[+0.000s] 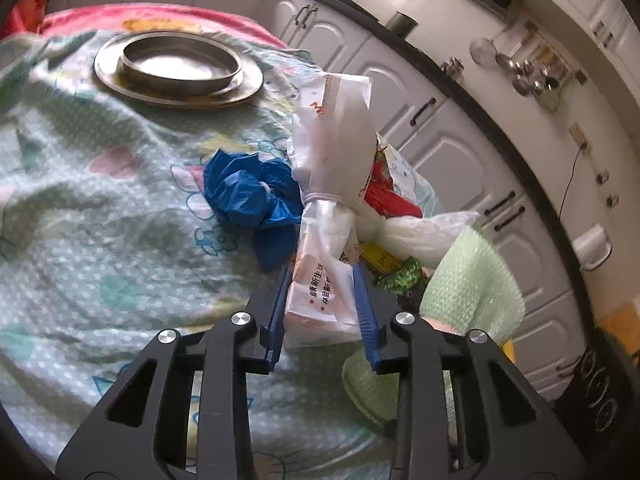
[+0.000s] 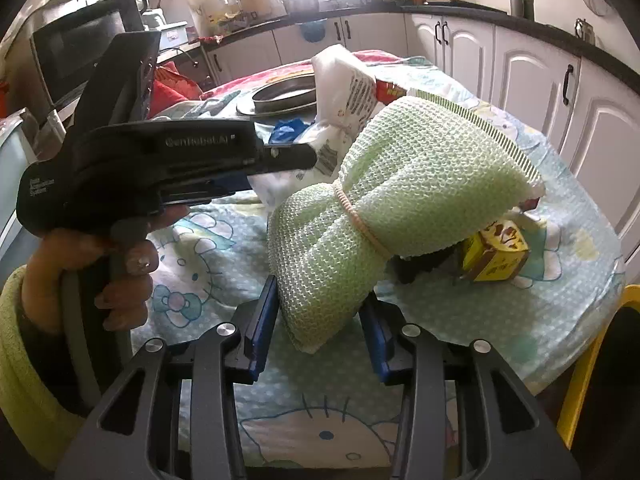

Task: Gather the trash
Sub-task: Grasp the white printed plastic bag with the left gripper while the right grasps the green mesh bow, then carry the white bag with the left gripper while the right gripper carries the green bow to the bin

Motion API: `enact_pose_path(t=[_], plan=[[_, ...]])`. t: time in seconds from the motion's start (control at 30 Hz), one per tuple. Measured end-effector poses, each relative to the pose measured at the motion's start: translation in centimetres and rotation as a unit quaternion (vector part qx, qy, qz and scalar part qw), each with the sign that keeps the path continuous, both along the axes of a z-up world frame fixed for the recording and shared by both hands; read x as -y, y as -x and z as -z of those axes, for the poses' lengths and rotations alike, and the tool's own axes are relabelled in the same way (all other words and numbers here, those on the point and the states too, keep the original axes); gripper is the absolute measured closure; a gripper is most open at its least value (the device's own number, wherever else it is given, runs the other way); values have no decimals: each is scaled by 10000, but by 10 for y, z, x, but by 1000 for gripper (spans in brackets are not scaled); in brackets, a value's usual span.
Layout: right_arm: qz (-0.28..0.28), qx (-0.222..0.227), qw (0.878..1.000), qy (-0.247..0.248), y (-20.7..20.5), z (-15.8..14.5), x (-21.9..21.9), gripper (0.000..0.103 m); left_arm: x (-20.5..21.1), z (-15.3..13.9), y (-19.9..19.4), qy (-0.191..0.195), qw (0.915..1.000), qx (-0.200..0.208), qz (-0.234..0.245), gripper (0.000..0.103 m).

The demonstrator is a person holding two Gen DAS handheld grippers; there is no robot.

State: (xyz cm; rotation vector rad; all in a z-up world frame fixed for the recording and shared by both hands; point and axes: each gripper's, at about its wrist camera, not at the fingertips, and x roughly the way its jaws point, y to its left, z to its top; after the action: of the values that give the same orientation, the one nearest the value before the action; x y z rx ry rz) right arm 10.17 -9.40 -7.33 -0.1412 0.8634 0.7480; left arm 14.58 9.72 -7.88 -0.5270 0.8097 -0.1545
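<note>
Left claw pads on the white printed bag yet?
Touching. Left wrist view: both blue pads of the left claw press the sides of the white printed bag, no gap showing.

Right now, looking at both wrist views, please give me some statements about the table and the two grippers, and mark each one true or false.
1. The left gripper is closed on a white plastic bag. True.
2. The right gripper holds a red cloth. False: it holds a green knitted bundle.
3. A crumpled blue bag lies on the tablecloth. True.
4. The metal dish is upside down on the floor. False: it sits upright on the table.
</note>
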Motion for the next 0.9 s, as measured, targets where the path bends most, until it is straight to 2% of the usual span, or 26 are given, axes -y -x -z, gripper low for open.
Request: enact_pose_path(t=[0.2, 0.63, 0.9], plan=[[2, 109, 9999, -37, 3, -8, 7, 65, 5, -9, 7, -215, 9997, 58, 69, 85], [-24, 438, 9990, -98, 12, -32, 23, 65, -1, -47, 27, -423, 9977, 528, -98, 86], [213, 670, 9974, -150, 3, -56, 46, 65, 11, -64, 33, -466, 9963, 724, -17, 86]])
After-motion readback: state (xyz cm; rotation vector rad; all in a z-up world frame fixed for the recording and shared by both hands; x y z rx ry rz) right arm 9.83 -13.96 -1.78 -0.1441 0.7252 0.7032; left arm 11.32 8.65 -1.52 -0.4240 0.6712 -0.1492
